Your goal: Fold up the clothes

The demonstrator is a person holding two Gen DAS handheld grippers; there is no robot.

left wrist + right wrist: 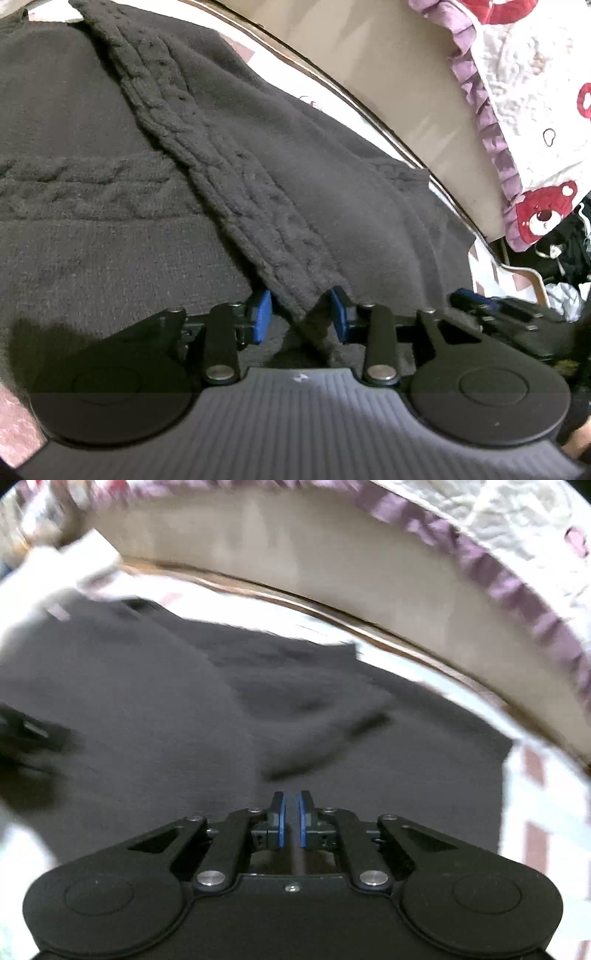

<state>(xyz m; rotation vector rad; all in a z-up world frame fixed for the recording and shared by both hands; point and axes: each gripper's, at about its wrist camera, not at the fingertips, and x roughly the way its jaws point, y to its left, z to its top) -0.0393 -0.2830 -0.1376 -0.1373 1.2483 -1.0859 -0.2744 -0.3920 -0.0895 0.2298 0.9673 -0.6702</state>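
A: Left wrist view: dark knit sweater [147, 206] spread on the table [280, 83]; left gripper [301, 314] part open, cable-knit edge lying between its pads, not pinched.

B: Right wrist view (blurred): right gripper [290, 818] nearly closed, nothing held, above the sweater; cable pattern indiscernible here

Both grippers share 1 build: the left gripper [301, 312] and right gripper [291, 819] have black linkage arms, silver pivot screws, 2 round black discs, blue pads [263, 314] and a ribbed grey housing [295, 424].
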